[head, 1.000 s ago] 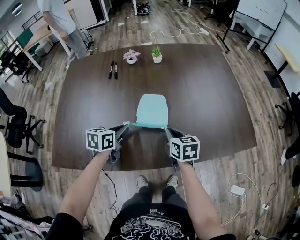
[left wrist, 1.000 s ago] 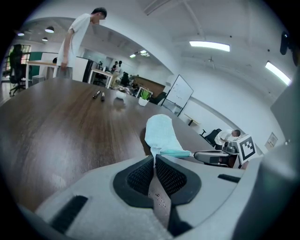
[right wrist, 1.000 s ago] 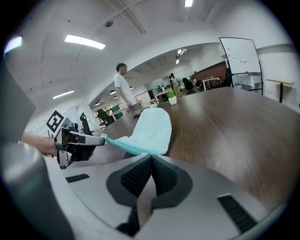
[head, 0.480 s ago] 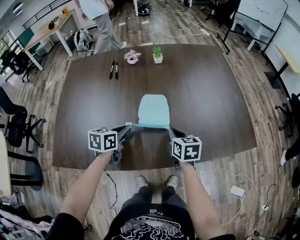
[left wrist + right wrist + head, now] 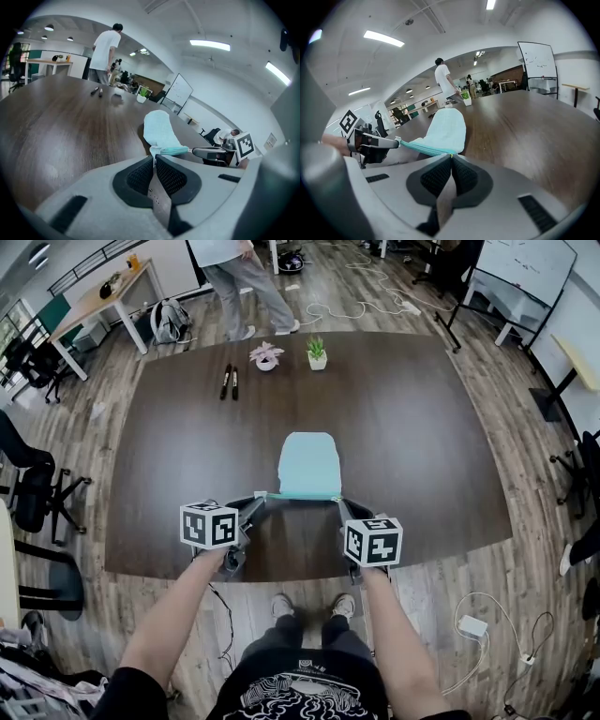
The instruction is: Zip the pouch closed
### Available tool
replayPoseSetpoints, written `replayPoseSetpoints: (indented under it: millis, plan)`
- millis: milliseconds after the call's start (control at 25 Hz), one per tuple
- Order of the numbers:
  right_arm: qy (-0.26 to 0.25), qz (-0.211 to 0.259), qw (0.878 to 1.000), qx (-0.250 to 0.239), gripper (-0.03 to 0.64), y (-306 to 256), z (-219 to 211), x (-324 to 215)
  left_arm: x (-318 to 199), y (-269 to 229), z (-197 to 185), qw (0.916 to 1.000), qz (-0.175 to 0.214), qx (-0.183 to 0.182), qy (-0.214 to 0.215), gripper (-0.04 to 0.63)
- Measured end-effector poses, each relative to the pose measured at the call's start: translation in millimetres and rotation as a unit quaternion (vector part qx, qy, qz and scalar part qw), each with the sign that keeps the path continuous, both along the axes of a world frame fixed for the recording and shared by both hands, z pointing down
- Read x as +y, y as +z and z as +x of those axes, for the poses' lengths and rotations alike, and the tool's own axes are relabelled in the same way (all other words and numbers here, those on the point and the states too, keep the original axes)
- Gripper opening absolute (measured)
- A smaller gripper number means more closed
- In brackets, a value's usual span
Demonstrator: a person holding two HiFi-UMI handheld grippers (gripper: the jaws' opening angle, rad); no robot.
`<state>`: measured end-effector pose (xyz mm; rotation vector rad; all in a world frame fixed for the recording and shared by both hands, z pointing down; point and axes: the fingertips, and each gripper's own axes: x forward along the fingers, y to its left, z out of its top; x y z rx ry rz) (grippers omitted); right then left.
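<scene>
Office table, dark wood: left hand-held gripper and right hand-held gripper apparently clench pouch ends.

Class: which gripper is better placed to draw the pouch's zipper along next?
Probably the left gripper: its shut jaws pinch a small white tab, perhaps the pull, while the right gripper clamps the opposite corner of the pouch as an anchor. The tab is too small to confirm.

The person beyond the table's far edge has walked from its far left corner rightward, toward that edge's middle.
</scene>
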<state>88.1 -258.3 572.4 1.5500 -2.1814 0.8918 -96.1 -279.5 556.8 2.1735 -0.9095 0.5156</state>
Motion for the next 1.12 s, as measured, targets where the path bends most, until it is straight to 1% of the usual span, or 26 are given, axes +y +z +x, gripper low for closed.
replayPoseSetpoints:
  millis: [360,480,600,720,840,920,1040,1120]
  plan:
    - [-0.005,-0.009,0.999,0.031,0.009,5.8,0.0,6.0,14.7,12.5,1.6,0.9996,-0.009,-0.024,0.013,0.021]
    - [-0.004,-0.010,0.999,0.036,0.015,7.7,3.5,7.5,18.1,19.1,3.3,0.9990,-0.010,-0.043,0.013,0.021]
    - [-0.007,-0.013,0.999,0.035,0.051,8.3,6.8,9.7,20.9,22.9,6.2,0.9985,-0.014,-0.052,0.012,0.026]
    - [-0.008,-0.012,0.999,0.034,0.051,5.2,7.4,11.8,22.2,21.9,3.7,0.9987,-0.015,-0.047,-0.006,0.038]
    - [-0.005,-0.007,0.999,0.032,0.051,-1.2,7.0,13.6,27.7,21.9,-0.4,0.9987,-0.021,-0.040,-0.025,0.080]
    - [-0.003,0.000,1.000,0.031,0.049,-8.2,8.3,12.4,29.9,18.6,-3.5,0.9983,-0.019,-0.037,-0.041,0.087]
    - [0.002,0.008,1.000,0.027,0.045,-20.0,13.2,9.4,28.3,6.5,-9.2,0.9962,0.004,-0.044,-0.075,0.087]
    - [0.004,0.012,1.000,0.023,0.038,-28.8,15.3,8.2,27.0,-6.0,-10.4,0.9944,0.022,-0.042,-0.095,0.087]
